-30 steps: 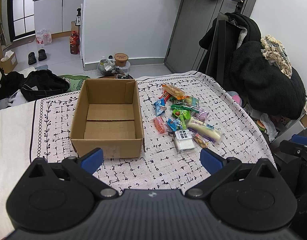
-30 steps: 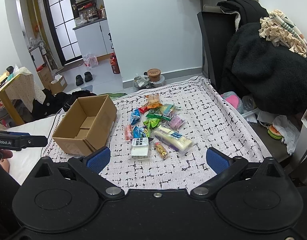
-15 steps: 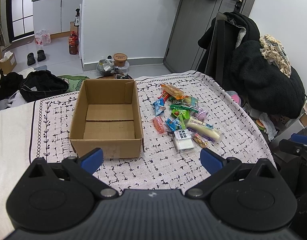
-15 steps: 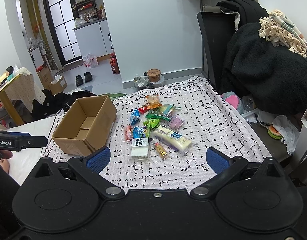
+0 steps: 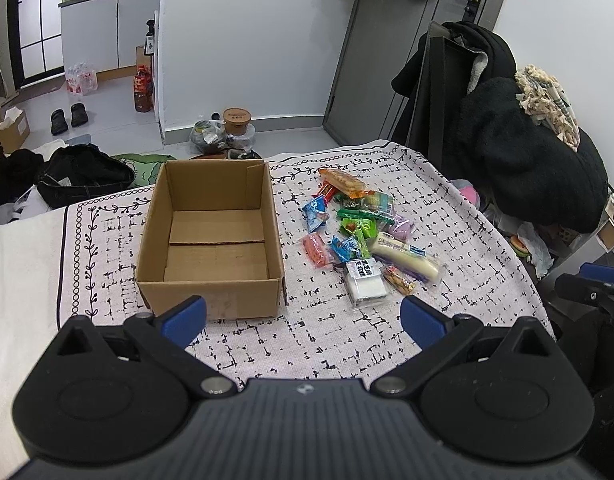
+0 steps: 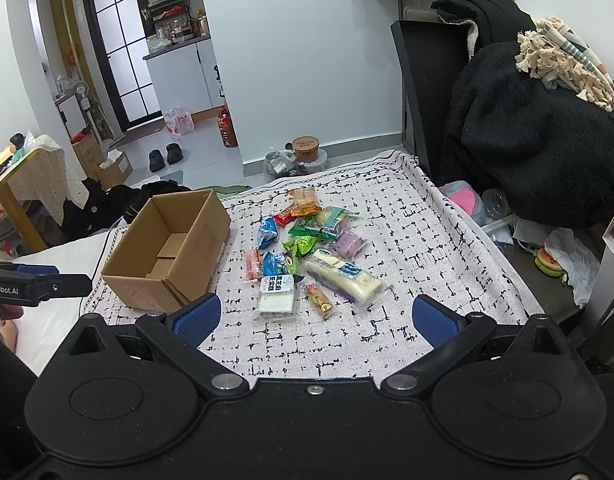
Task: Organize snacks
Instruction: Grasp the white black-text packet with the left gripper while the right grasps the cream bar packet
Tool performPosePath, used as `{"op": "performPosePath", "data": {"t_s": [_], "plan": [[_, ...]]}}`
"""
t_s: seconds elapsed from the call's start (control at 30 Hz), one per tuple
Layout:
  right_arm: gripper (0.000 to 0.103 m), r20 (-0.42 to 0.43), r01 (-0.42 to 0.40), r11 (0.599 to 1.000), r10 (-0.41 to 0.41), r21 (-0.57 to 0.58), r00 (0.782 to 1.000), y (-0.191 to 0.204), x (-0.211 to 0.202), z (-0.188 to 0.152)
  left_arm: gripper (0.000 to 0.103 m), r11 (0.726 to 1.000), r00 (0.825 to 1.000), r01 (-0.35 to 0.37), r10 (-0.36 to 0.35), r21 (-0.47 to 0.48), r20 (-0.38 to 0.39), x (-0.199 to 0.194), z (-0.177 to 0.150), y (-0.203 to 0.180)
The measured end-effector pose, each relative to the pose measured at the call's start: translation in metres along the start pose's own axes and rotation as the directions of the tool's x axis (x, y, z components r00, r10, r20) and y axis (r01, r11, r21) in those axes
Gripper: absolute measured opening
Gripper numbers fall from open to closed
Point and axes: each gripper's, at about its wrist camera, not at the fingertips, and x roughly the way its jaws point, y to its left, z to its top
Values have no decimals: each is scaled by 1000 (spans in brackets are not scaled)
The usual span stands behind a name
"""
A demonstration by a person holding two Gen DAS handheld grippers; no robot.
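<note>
While both wide-spread, empty: left gripper [image 5: 303,316] over box floor [image 5: 217,256], right gripper [image 6: 315,320] facing snacks [image 6: 307,256].

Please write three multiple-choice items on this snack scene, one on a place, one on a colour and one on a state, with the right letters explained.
1. Where does the cardboard box stand relative to the snack pile in the left wrist view?
A. to its left
B. to its right
C. on top of it

2. What colour are the pads on the fingers of the right gripper?
A. red
B. blue
C. yellow

3. What is the state of the box?
A. taped shut
B. open and half full of snacks
C. open with nothing inside

Answers:
1 A, since the box sits on the patterned cloth left of the snacks.
2 B, since both pads show blue.
3 C, since only the bare bottom flaps show inside.
</note>
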Motion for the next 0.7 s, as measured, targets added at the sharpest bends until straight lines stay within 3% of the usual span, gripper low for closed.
{"op": "performPosePath", "data": {"t_s": [0.33, 0.5, 0.7], "plan": [[103, -16, 18, 1000, -18, 14, 1000, -7, 15, 0, 103, 999, 1000, 23, -23, 48, -12, 19, 7, -5], [103, -28, 15, 1000, -14, 16, 999, -12, 26, -1, 103, 993, 996, 85, -82, 76, -44, 40, 15, -10], [103, -38, 11, 1000, -10, 27, 999, -19, 43, -2, 103, 986, 994, 100, -93, 136, -56, 63, 26, -17]]}}
